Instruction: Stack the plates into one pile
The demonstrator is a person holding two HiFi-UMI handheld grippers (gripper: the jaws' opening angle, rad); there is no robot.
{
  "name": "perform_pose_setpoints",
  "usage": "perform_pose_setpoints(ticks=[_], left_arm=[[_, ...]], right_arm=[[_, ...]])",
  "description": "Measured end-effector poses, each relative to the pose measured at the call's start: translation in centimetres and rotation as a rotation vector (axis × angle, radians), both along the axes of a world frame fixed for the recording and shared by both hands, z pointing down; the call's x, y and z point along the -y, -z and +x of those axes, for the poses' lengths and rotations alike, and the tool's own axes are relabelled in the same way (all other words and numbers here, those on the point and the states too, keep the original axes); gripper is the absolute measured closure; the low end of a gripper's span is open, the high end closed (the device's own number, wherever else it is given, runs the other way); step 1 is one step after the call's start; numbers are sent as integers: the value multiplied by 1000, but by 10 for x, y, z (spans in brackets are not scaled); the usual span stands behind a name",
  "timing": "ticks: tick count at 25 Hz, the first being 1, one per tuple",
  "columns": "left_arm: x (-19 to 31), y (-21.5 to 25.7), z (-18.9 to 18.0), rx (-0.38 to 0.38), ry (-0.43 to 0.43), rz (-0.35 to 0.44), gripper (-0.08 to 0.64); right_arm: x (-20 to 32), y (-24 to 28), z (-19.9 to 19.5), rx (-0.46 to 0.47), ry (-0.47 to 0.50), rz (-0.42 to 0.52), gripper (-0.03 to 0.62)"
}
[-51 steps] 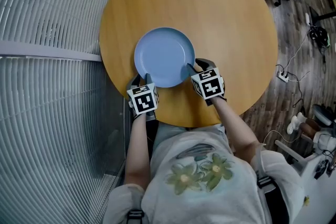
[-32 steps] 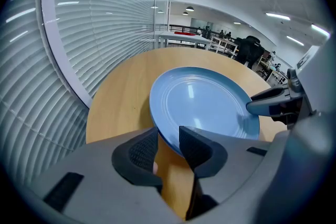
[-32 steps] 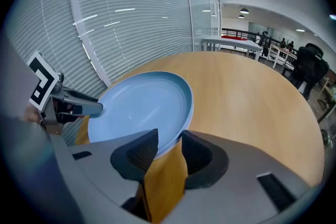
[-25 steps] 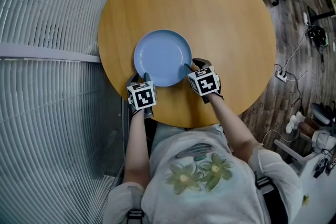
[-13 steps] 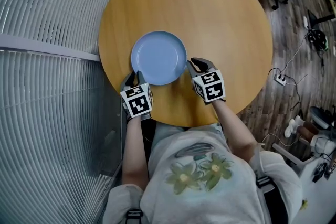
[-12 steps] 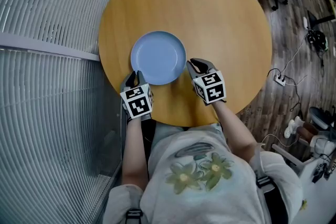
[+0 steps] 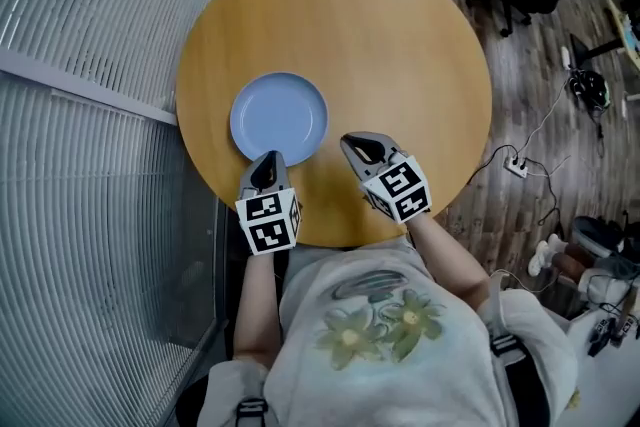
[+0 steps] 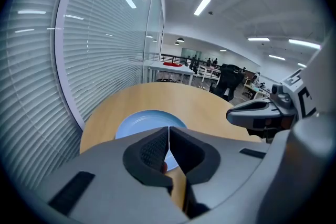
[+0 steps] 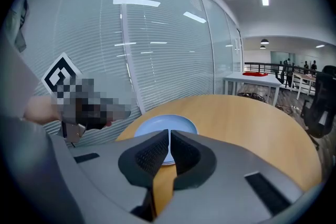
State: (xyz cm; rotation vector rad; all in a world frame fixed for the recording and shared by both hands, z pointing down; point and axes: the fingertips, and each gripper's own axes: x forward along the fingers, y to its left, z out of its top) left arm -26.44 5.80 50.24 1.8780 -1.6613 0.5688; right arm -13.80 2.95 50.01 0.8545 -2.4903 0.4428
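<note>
The left gripper (image 7: 266,165) and the right gripper (image 7: 355,148) are held side by side in front of the body, a little apart, both pointed forward and tilted downward. Each pair of jaws has just been closing and is pressed together, with nothing between. The left forearm (image 7: 258,300) and right forearm (image 7: 447,250) are stretched forward.

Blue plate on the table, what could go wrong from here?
1. The plate sits toward the left edge of the table; a bump could slide it off.
2. The left tool hangs right at the plate's near rim, so a careless swing may clip it.
3. The left tool and right tool have just closed on nothing, so neither steadies the plate.
</note>
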Motion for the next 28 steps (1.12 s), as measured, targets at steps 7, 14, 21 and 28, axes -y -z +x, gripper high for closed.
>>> perform_pose_setpoints(ticks=[7,14,21,28], left_arm=[[-14,26,60,6,-75,40,537],[-19,34,101,-41,-104,45,537],[-22,33,124,-61,-127,29,537],[-31,30,138,-54,-128,25,537]], right_arm=[[-18,31,25,15,43,19,549],[-31,35,47,34,56,-8,551],[-40,33,64,28,67,-25,551],[-49,34,72,29,86,-18,551]])
